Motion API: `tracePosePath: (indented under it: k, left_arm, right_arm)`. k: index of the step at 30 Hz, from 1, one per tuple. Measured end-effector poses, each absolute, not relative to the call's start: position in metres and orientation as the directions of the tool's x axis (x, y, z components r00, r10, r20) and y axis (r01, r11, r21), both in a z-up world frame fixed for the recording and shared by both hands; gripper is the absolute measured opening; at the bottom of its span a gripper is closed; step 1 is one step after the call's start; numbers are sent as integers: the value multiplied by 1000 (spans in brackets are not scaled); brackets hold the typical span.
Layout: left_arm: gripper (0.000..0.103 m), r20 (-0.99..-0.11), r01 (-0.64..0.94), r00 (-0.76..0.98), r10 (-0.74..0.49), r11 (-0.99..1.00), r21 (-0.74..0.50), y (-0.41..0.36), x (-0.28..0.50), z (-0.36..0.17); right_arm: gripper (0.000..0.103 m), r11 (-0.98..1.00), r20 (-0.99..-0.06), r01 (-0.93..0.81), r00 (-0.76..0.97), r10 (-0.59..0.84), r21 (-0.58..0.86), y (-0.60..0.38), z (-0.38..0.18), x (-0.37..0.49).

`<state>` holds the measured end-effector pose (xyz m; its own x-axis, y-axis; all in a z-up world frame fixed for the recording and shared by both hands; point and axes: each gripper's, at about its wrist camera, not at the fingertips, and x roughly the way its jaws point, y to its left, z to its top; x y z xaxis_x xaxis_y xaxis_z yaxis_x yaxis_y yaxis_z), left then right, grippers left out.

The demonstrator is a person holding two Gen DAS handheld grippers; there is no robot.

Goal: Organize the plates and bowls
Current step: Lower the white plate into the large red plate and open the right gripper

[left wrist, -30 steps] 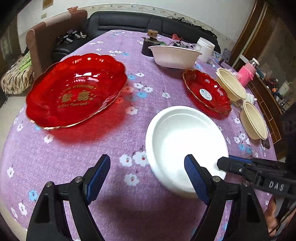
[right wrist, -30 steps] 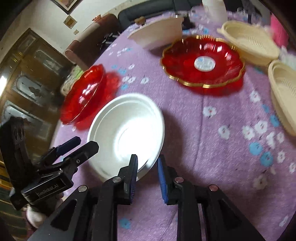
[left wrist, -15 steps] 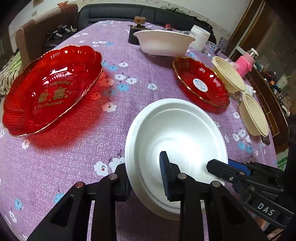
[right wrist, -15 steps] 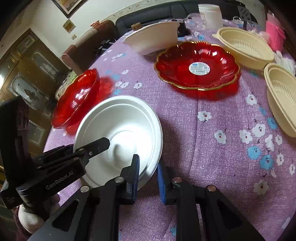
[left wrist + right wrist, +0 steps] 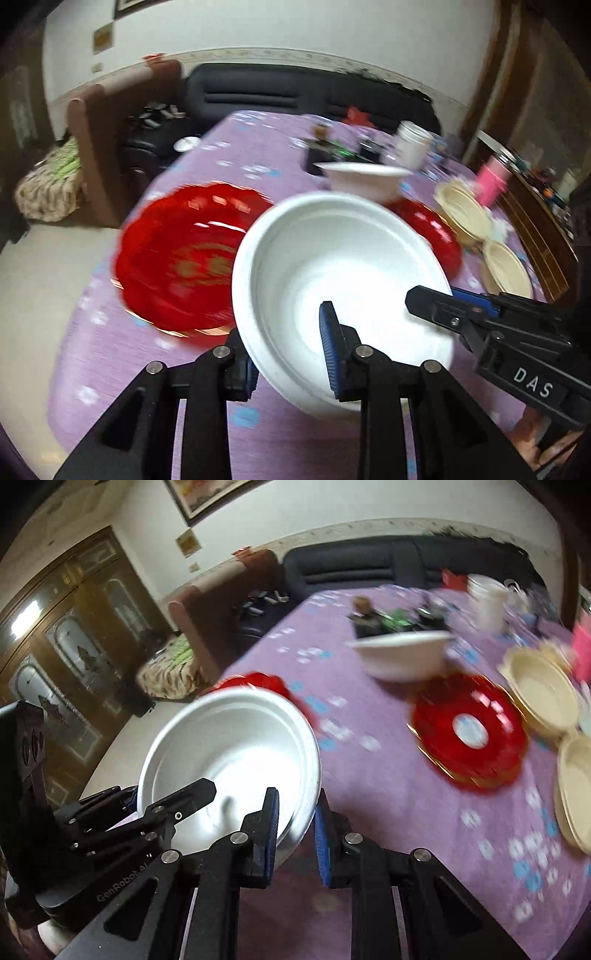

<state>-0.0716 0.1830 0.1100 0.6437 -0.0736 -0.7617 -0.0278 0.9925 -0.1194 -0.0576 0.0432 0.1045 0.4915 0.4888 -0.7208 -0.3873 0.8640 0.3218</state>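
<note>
This is a home, most likely a combined living and dining room. A round counter (image 5: 122, 354) under a purple flowered cloth carries household dishes. Behind it stands a black leather sofa (image 5: 369, 563) and a brown armchair (image 5: 107, 122). Tall dark wooden cabinet doors with decorated glass (image 5: 62, 635) line one wall, and a framed picture (image 5: 207, 493) hangs on the white plaster above; blur hides the smaller clutter.

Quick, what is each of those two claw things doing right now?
Left gripper: closed on the rim of the white bowl.
Right gripper: closed on the same bowl's rim, at another spot.
</note>
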Motion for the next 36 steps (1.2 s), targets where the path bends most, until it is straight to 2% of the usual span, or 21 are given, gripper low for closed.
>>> tracePosePath:
  k: [8,18,21,23,29,31,36]
  left_arm:
    - [27,-773,-165,632,65,985,-53,253,-34,104]
    - [27,-851,-226,522,63,972,-67,291,13,43]
    - [33,-849,-238,526,54,967,-86,296,15,38]
    - [46,-849,-236,526,53,968,-86,295,16,36]
    - [62,-839,-237,542,46,966,-100,296,11,39]
    - [64,-835,-238,549,36,965,-115,296,9,43]
    - [67,-820,-240,572,24,961,-139,296,-5,56]
  right_arm:
    - [20,849,-757,-424,428,494,315,125,89,-13]
    - [20,879,-819,-386,383,428,279,162,45,32]
    - [20,882,-825,-387,381,417,267,168,38,34]
    - [20,884,-826,-392,388,409,253,171,35,34]
    - [22,886,-800,-406,442,405,224,168,39,31]
    - [29,887,-789,-395,453,414,239,161,43,31]
    - [36,881,-753,-357,473,457,310,134,55,23]
